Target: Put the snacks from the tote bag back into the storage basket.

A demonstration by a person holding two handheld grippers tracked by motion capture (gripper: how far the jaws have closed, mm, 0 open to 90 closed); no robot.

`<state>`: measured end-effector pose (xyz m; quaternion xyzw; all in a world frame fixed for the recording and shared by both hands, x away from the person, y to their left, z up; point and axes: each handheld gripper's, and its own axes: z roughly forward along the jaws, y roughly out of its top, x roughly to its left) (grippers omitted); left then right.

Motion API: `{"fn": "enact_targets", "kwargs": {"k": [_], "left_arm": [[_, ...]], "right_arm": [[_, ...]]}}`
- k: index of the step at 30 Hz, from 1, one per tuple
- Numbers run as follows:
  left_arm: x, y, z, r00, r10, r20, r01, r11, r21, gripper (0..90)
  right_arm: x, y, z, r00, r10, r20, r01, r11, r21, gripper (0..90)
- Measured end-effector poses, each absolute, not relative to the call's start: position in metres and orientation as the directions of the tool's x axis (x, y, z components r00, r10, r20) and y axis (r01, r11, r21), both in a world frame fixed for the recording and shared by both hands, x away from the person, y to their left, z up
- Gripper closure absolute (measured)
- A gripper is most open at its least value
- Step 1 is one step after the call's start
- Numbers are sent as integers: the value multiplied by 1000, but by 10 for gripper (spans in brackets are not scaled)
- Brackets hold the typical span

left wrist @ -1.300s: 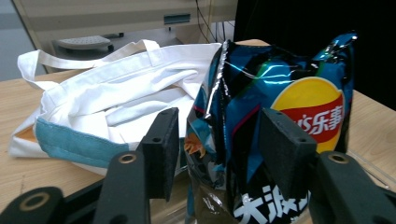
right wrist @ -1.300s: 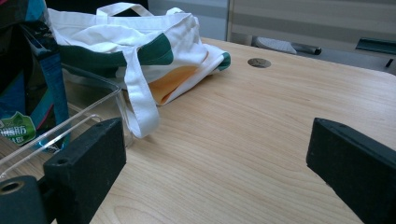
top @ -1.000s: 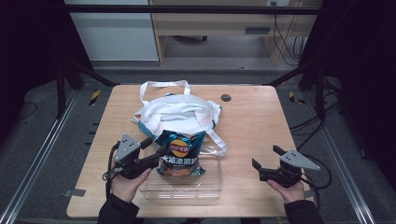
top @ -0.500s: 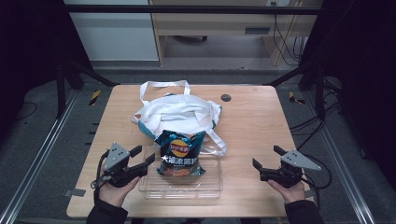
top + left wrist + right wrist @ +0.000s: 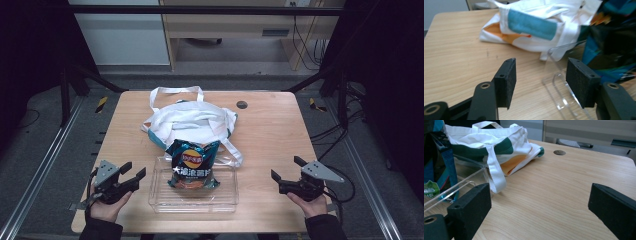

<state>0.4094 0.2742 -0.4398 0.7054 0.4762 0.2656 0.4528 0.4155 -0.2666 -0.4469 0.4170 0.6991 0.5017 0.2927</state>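
A clear, shallow plastic tray [image 5: 159,200] sits near the front edge of the pale wooden table [image 5: 280,125], and a dark blue crisp packet with a yellow-and-red logo [image 5: 191,164] lies in it, its upper end leaning over the tray's far rim. Just behind that lies a crumpled white cloth tote bag with teal and orange patches [image 5: 192,122] (its long handles [image 5: 175,91] loop out toward the far side of the table, and one strap trails down beside the tray).

The left gripper [image 5: 134,172] is held low over the table just beside the tray's left end, jaws spread wide with nothing between them; in the left gripper view [image 5: 540,75] the tray's rounded corner [image 5: 556,75] shows in the gap, untouched. The right gripper [image 5: 285,169] hangs well apart from the tray on the other side, over bare wood, pointing inward toward it. Its black pads [image 5: 471,207] stand wide open too, gripping nothing. A small round dark disc [image 5: 242,104] is set in the tabletop near the far edge.
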Motion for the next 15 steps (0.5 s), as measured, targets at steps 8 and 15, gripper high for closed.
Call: {"fn": "enact_targets", "kwargs": {"k": [8, 15], "left_arm": [[414, 278, -449, 412, 911, -7, 399, -173, 901, 433], [415, 280, -449, 411, 911, 4, 382, -176, 907, 436]], "right_arm": [[416, -268, -447, -469, 883, 9, 297, 149, 943, 50], [417, -269, -448, -467, 884, 7, 295, 149, 944, 51]]}}
